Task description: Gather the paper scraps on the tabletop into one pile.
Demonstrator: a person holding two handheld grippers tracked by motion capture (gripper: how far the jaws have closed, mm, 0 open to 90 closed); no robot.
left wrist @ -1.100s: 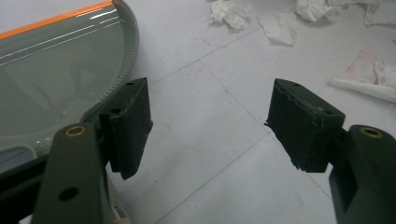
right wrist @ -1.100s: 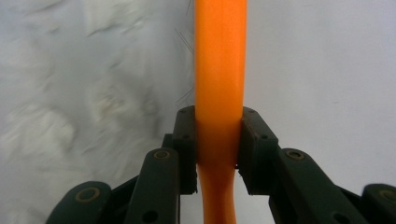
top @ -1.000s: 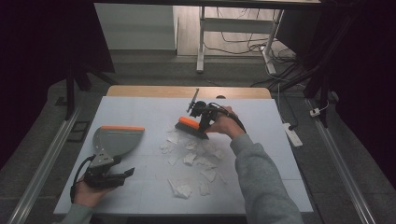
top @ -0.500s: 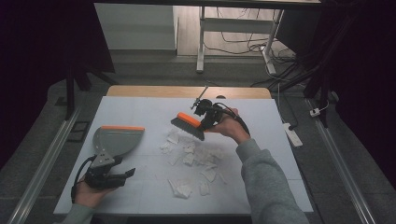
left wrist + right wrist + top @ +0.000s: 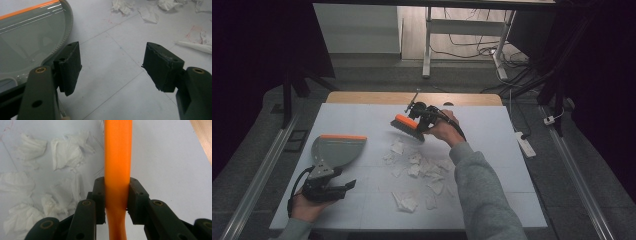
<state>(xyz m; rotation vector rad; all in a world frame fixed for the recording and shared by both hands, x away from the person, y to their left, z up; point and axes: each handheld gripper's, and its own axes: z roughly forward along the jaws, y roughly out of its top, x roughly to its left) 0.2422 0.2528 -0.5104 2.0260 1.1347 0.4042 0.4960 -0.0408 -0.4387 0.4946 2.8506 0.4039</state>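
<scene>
Bare tabletop (image 5: 492, 130) beyond paper scraps (image 5: 422, 167)

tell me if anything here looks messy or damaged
Torn white paper scraps are scattered over the middle of the table, between the dustpan and the brush. The left claw's right pad has a ragged, chewed edge.
</scene>
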